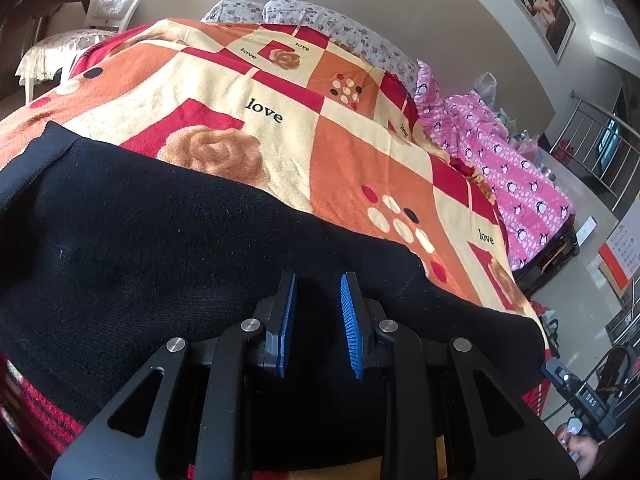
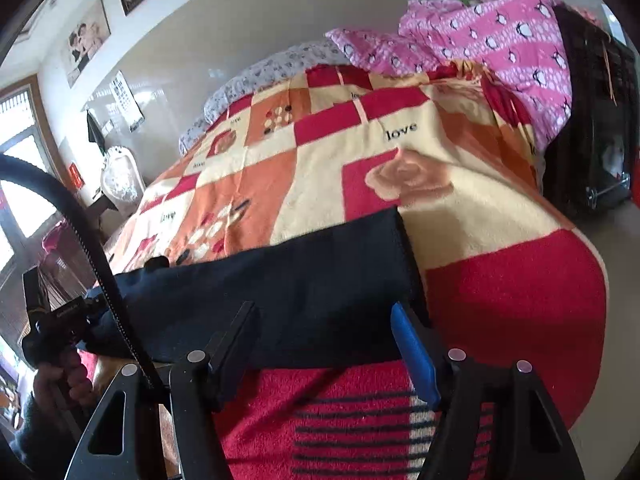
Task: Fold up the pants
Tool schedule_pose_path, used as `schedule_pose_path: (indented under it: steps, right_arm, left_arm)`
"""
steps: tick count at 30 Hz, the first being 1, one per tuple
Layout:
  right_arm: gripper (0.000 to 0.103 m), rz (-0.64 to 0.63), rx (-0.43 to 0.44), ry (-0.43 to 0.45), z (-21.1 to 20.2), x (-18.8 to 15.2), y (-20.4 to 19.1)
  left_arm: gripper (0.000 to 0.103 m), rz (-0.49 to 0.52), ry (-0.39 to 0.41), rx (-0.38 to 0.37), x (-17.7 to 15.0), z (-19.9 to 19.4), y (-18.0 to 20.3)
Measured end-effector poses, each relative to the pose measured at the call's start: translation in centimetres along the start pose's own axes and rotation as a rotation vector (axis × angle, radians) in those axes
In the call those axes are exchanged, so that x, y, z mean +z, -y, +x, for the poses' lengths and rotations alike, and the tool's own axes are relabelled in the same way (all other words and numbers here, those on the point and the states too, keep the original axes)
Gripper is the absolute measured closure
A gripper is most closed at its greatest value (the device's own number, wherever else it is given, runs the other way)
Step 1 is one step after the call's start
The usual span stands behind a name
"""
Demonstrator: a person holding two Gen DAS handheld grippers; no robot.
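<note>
The pants (image 2: 304, 280) lie crosswise just ahead of both gaping, empty grippers, left gripper (image 1: 318, 292) over the wide end, right gripper (image 2: 324, 320) at the narrow end.

Across the bed (image 1: 304, 152) we see the patterned blanket (image 2: 320, 168) lying flat and bare from the black pants (image 1: 160, 240) at the near edge up to the floral pillows (image 1: 340, 28) along the head edge, so a gripper could pass over that whole stretch. Along the bed's far side edge a heaped pink penguin quilt (image 1: 500, 160) stands in the way. The open left gripper (image 1: 318, 284) and the wide-open right gripper (image 2: 324, 312) sit over the pants, well apart, with bare red blanket beside the cuff.
</note>
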State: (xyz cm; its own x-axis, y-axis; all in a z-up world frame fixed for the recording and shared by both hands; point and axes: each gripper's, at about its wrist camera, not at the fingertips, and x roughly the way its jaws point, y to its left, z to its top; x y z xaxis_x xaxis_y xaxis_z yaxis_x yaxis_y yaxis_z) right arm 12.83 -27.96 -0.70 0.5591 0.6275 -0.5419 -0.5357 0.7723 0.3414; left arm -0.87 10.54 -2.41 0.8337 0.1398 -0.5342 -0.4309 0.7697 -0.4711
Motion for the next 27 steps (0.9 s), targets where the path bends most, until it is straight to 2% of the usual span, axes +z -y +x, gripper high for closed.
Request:
schedule_pose_path:
  steps: [2, 5, 7, 10, 12, 14, 16, 18, 20, 21, 22, 23, 24, 27]
  right_arm:
    - [0.038, 0.032, -0.004, -0.01, -0.9, 0.2, 0.3]
    - [0.038, 0.092, -0.002, 0.03, -3.1, -0.1, 1.1]
    - [0.038, 0.154, -0.023, 0.006, -3.7, -0.8, 1.9]
    - [0.037, 0.299, 0.031, -0.073, -2.8, -2.2, 4.0]
    - [0.037, 0.377, 0.069, -0.032, -2.9, -2.4, 5.1]
    - [0.029, 0.455, 0.107, -0.008, -2.7, -2.2, 5.9]
    - [0.006, 0.508, 0.16, 0.013, -2.1, -1.7, 6.2]
    - [0.0, 0.528, 0.174, 0.018, -1.8, -1.2, 5.8]
    - [0.0, 0.491, 0.128, 0.017, -1.8, -0.9, 4.8]
    - [0.007, 0.445, 0.127, 0.021, -1.9, -0.7, 4.0]
    - [0.021, 0.405, 0.14, 0.019, -1.9, -0.7, 3.5]
    - [0.024, 0.371, 0.155, -0.007, -1.6, -0.6, 2.9]
    - [0.024, 0.358, 0.154, -0.028, -1.3, -0.7, 2.7]
    - [0.025, 0.343, 0.144, -0.008, -1.3, -0.9, 2.7]
  left_arm:
    - [0.081, -0.003, -0.004, 0.0, 0.0, 0.1, -0.1]
    - [0.081, 0.0, -0.005, 0.002, 0.0, 0.1, 0.0]
    - [0.081, -0.003, -0.005, 0.0, 0.0, 0.1, 0.0]
    - [0.081, -0.007, -0.006, -0.004, 0.0, 0.1, 0.0]
    - [0.081, -0.008, -0.006, -0.005, 0.0, 0.1, -0.1]
    - [0.081, -0.008, -0.006, -0.005, 0.0, 0.1, 0.0]
    - [0.081, -0.007, -0.007, -0.005, -0.1, 0.1, 0.0]
    - [0.081, -0.008, -0.007, -0.006, 0.0, 0.2, -0.1]
    - [0.081, -0.009, -0.007, -0.006, 0.0, 0.2, -0.1]
    - [0.081, -0.01, -0.007, -0.007, 0.0, 0.2, -0.1]
    - [0.081, -0.009, -0.007, -0.006, -0.1, 0.2, 0.0]
    - [0.081, -0.007, -0.007, -0.004, -0.1, 0.1, 0.0]
    - [0.081, -0.005, -0.007, -0.002, -0.1, 0.1, 0.1]
    - [0.079, 0.004, -0.007, -0.001, -0.2, 0.2, 0.3]
